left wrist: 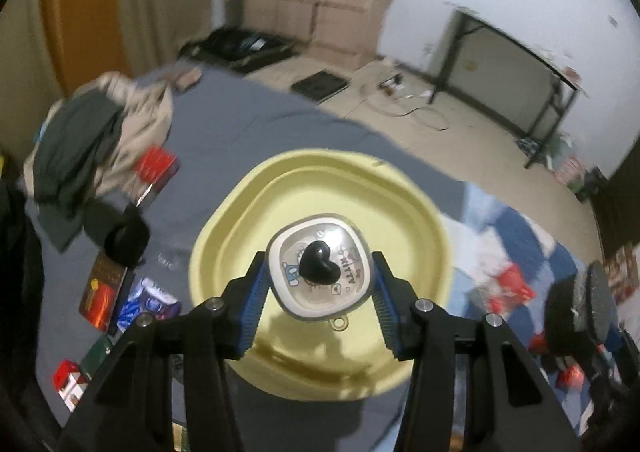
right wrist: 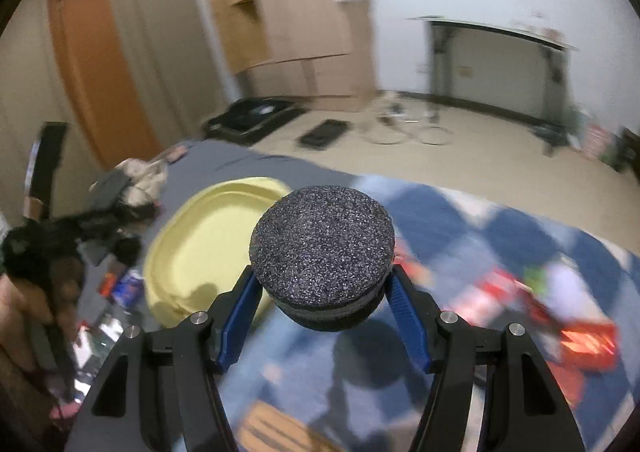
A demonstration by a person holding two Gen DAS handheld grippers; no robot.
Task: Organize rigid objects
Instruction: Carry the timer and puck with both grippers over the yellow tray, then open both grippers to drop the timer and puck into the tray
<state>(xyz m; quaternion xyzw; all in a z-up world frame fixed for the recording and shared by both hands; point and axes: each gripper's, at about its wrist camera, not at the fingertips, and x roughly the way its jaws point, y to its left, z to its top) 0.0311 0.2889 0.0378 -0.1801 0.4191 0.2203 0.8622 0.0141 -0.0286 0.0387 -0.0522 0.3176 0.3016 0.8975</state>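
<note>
A bed covered by a grey sheet [left wrist: 256, 132] carries a large pale yellow tray [left wrist: 400, 212] near its middle. Above the tray, the left gripper [left wrist: 318, 284] clamps a rounded square case with a black heart knob [left wrist: 318, 266] between its blue pads. The right gripper [right wrist: 322, 284] grips a round, dark speckled foam disc [right wrist: 322, 244] over a blue checked blanket [right wrist: 480, 236], beside the tray's right edge

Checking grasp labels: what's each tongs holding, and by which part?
Left tongs: rounded-square case, gripped by its two opposite side edges, above the yellow tray. Right tongs: black speckled disc, gripped by its rim.
</note>
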